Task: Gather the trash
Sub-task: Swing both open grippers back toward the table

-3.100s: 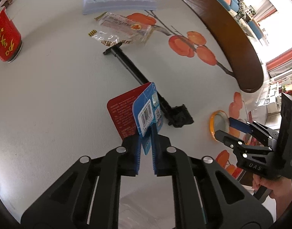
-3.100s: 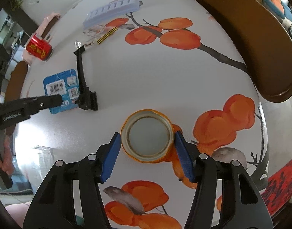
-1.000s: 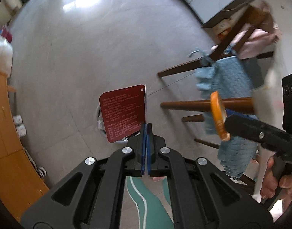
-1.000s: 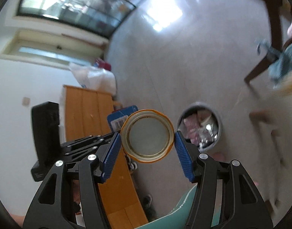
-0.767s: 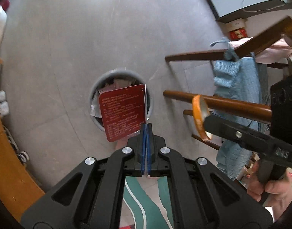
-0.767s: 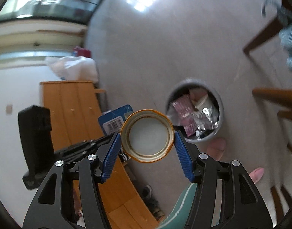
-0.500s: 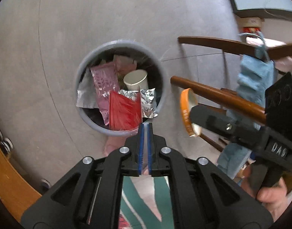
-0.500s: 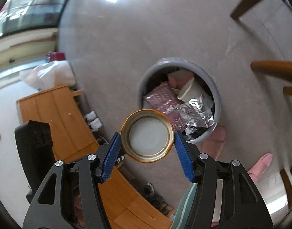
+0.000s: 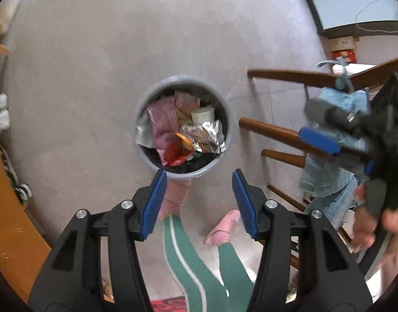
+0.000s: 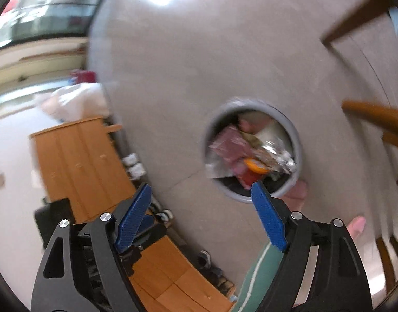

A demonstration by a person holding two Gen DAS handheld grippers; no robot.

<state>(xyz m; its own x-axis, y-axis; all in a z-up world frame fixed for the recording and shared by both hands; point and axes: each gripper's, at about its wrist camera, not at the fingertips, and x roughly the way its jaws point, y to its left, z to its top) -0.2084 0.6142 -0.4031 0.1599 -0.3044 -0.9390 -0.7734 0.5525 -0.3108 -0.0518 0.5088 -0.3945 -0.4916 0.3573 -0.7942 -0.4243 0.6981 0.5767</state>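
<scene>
Both grippers, left gripper (image 9: 199,202) and right gripper (image 10: 201,215), have just been opening and hold nothing; the bin (image 9: 147,156) lies directly below the fingers.

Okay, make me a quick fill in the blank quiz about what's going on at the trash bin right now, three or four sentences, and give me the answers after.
1. The orange lid now lies inside the round grey ____.
2. Both the left gripper and the right gripper have jaws that are ____, with nothing between them.
3. The finger pads of the left gripper are coloured ____.
4. The red packet lies ____ the bin, beside silver foil.

Missing words: bin; open; blue; inside
</scene>
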